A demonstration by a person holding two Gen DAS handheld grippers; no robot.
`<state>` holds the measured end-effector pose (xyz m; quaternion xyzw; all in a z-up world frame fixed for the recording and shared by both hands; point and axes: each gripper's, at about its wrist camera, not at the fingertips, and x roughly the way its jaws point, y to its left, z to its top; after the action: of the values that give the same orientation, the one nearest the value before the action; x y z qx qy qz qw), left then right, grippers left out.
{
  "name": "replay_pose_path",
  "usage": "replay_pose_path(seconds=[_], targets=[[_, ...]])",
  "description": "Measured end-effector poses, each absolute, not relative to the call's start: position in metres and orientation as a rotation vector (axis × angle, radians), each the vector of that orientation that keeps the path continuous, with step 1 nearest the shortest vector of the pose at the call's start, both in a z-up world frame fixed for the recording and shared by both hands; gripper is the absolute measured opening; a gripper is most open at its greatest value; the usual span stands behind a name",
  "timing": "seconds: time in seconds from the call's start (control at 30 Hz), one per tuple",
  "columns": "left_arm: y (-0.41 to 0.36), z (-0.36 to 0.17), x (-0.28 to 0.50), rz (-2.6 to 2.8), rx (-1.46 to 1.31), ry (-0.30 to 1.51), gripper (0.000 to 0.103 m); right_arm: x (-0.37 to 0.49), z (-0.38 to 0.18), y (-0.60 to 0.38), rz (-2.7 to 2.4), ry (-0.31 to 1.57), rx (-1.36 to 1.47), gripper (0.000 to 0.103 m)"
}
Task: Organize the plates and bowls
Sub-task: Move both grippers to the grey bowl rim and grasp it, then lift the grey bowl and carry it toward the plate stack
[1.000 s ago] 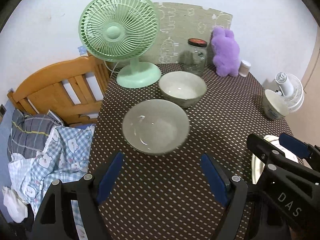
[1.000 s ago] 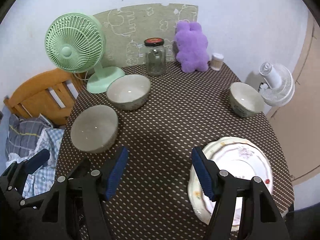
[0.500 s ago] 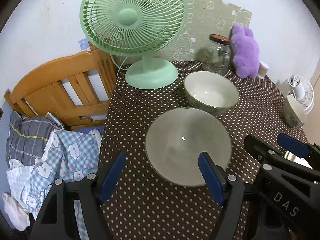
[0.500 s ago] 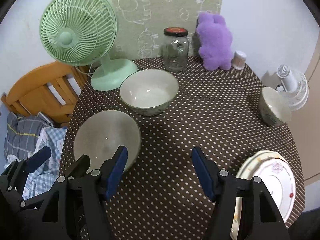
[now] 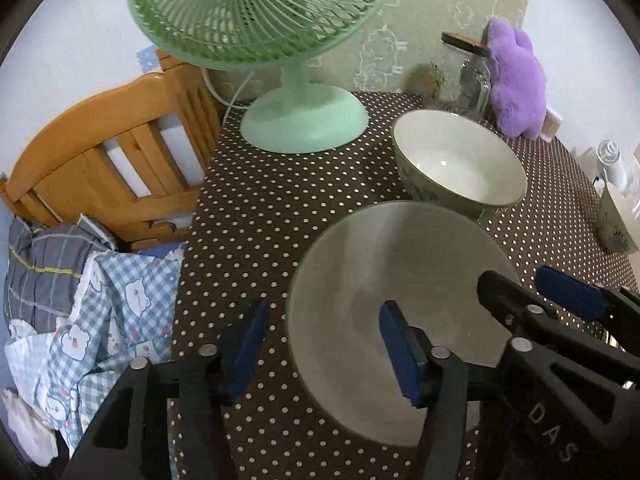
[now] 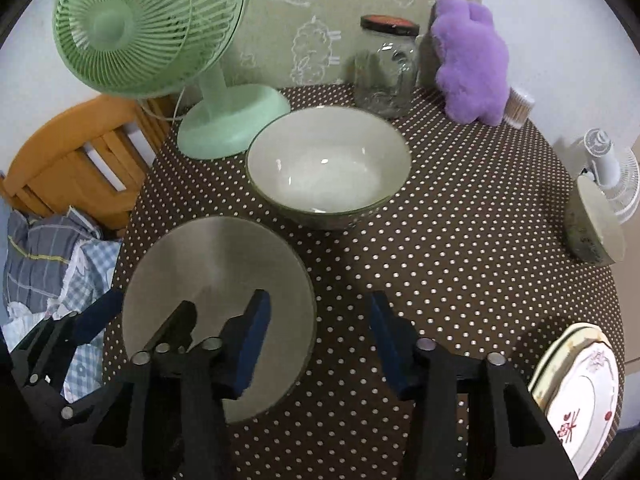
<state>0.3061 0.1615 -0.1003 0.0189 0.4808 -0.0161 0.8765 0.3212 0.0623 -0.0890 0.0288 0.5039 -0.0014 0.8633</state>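
Both sets of jaws are closing, each straddling one side of the rim of the same grey bowl [image 5: 394, 280], and in neither view do the blue pads press on it. At the left, the left gripper [image 5: 324, 344] has one finger outside the bowl's left wall over the dotted tablecloth [image 5: 256, 216] and the other finger inside the bowl. The right gripper [image 6: 316, 340] straddles the opposite side, with its left finger inside the bowl and its right finger outside over the cloth; in the left wrist view it shows as a black frame with blue pads at the bowl's right edge. The grey bowl sits near the front left of the round table, blurred in both views. Further left, off the table, a wooden chair [image 6: 68, 152] holds checked blue cloth [image 5: 80, 320]. At the back left stands a green desk fan [image 6: 160, 40], its base just beside a larger cream bowl [image 6: 328, 176] with a dark green rim, which lies just behind the grey bowl. Behind that bowl stand a glass jar [image 6: 386, 72] with a dark lid and a purple plush toy [image 6: 472, 64]. Toward the right edge, a third small bowl [image 6: 596, 224] sits in front of a small white fan [image 6: 608, 176]. At the front right, stacked floral plates [image 6: 576, 400] rest at the table's edge, well apart from the bowls.
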Motion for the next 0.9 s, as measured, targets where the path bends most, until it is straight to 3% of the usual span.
replay_pose_path(seconds=[0.07, 0.27, 0.9], targets=[[0.160, -0.104, 0.308, -0.030, 0.042, 1.012, 0.042, 0.323, -0.093, 0.064, 0.008, 1.059, 0.068, 0.041], [0.162, -0.110, 0.313, -0.020, 0.046, 1.022, 0.034, 0.329, -0.103, 0.072, 0.032, 1.082, 0.037, 0.020], [0.129, -0.092, 0.270, -0.006, 0.043, 1.023, 0.033, 0.297, -0.082, 0.053, 0.058, 1.092, -0.005, 0.020]])
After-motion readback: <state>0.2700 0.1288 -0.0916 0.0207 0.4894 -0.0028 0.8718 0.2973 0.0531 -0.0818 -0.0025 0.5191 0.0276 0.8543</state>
